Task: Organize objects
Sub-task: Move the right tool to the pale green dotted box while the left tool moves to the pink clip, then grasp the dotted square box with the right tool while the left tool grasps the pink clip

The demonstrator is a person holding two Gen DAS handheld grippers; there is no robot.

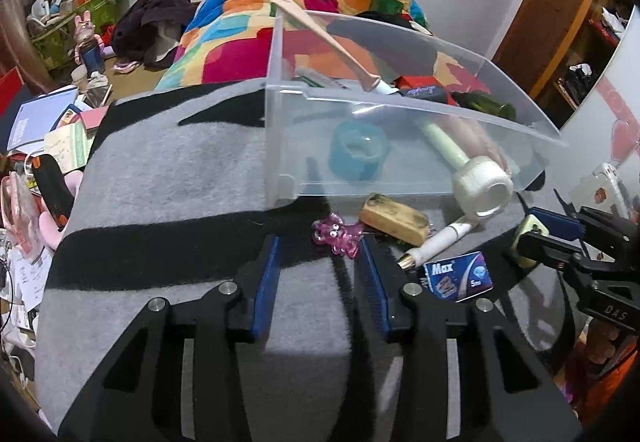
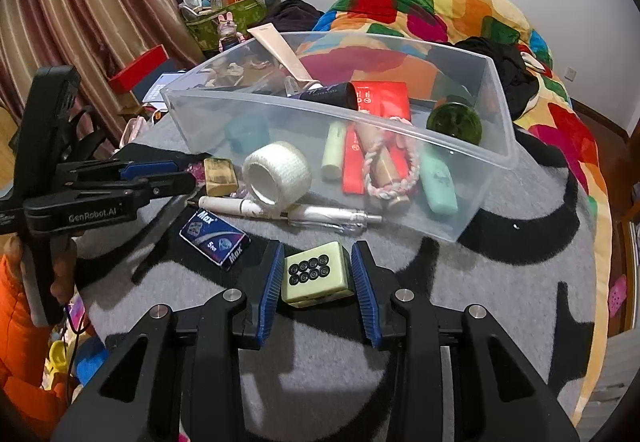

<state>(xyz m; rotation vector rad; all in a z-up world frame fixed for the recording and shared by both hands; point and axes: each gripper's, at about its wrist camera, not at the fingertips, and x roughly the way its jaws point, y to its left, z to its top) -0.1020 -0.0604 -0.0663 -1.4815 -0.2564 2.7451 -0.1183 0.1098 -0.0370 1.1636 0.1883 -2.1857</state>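
Grey-and-black blanket (image 2: 500, 282) spread over the whole near surface, with a patchwork quilt (image 2: 420, 10) heaped behind it at the far side.

Clear plastic bin (image 2: 496, 146) resting on the blanket, far of both grippers. Inside, from the right wrist view: teal tape roll (image 2: 246, 130) at the left end, pale green tube (image 2: 334, 150), flat red packet (image 2: 380, 98), pink-and-white braided rope loop (image 2: 394, 178), mint bottle (image 2: 438, 182), dark green round jar (image 2: 454, 122) toward the right end, black tube (image 2: 330, 94) lying across the far part, and a beige tube (image 2: 280, 54) leaning out over the far left wall.

Outside the bin, just near its front wall: white tape roll (image 2: 276, 172) touching the wall, white pen (image 2: 240, 207) and clear pen (image 2: 340, 218) lying end to end beneath it, yellowed worn block (image 2: 219, 170) to the left, blue "Max" box (image 2: 214, 238) nearer still.

Right gripper (image 2: 316, 276) closed around a pale green cube (image 2: 316, 274) with rows of black dots, blue pads (image 2: 272, 282) pressed to both sides, cube sitting near of the bin on the blanket.

Left gripper (image 1: 320, 266) spread wide with nothing held, pink translucent octopus charm (image 1: 338, 236) lying just beyond its fingertips, close to the right finger.
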